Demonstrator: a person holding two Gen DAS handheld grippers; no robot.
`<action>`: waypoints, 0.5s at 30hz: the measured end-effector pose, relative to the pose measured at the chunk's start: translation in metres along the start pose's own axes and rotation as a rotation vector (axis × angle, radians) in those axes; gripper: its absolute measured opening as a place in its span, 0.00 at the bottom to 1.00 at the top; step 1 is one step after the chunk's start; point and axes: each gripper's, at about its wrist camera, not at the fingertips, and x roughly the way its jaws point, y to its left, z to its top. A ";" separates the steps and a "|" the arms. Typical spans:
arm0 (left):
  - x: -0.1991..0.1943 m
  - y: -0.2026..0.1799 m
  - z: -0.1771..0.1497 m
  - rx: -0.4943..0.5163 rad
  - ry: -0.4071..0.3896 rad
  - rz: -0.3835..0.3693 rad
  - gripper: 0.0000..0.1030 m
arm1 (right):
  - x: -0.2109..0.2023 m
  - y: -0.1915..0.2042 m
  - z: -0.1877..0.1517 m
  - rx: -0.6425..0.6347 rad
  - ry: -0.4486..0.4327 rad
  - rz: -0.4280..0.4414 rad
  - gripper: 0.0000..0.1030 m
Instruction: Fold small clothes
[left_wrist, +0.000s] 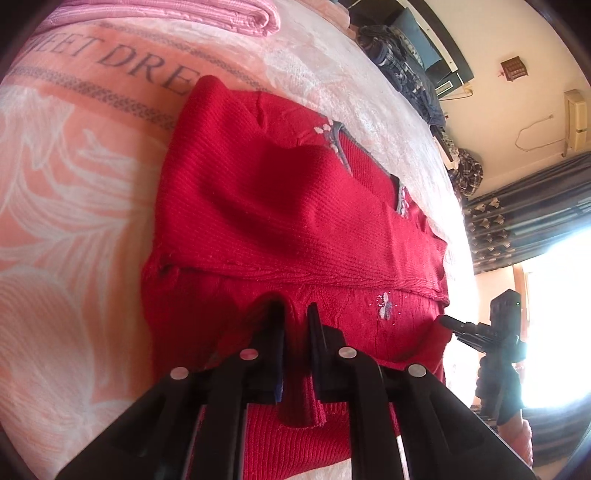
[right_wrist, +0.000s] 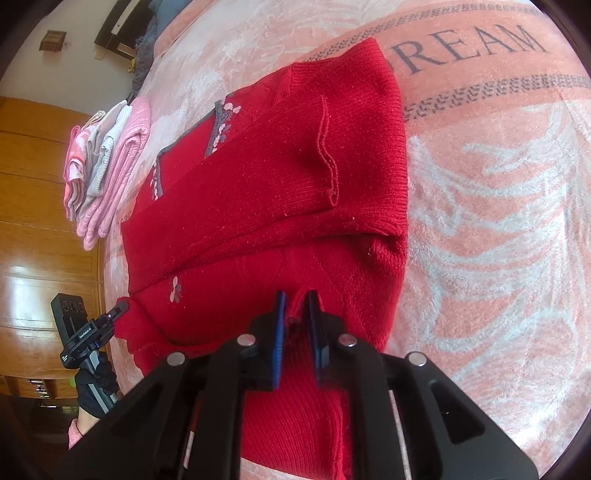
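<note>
Two grippers work one garment between them: we see the left gripper and the right gripper each closed on a pinch of the red sweater's near hem, the fingers narrowed until only a ridge of knit stands between them. No container is in view; the sweater lies spread on a bed covered by a peach blanket with white leaf shapes and large grey lettering, and its near edge is raised off the blanket where we hold it.

From the right wrist, a sleeve lies folded across the sweater's body, its cuff pointing toward the lettered end of the bed. Grey trim with small pale flowers runs along the opening on the far side of the garment.

A stack of folded clothes, pink and pale, sits on the blanket beyond the sweater, near the bed's edge by the wooden wardrobe.

Each camera catches the other gripper at the sweater's opposite corner. In the right view the left gripper reaches in level from the bed's edge, its tip on the red knit, held by a hand in a black glove. In the left view the right gripper appears against a very bright window, so we can only say that its tip seems to touch the hem.
</note>
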 end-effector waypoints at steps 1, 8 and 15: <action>-0.006 0.001 0.002 -0.006 -0.013 -0.018 0.13 | -0.003 -0.001 0.001 -0.001 -0.014 -0.010 0.25; -0.059 0.022 0.019 -0.075 -0.192 0.003 0.51 | -0.021 -0.008 0.006 -0.008 -0.062 -0.002 0.25; -0.055 0.003 0.017 0.141 -0.183 0.095 0.51 | -0.025 0.002 0.008 -0.078 -0.063 0.014 0.32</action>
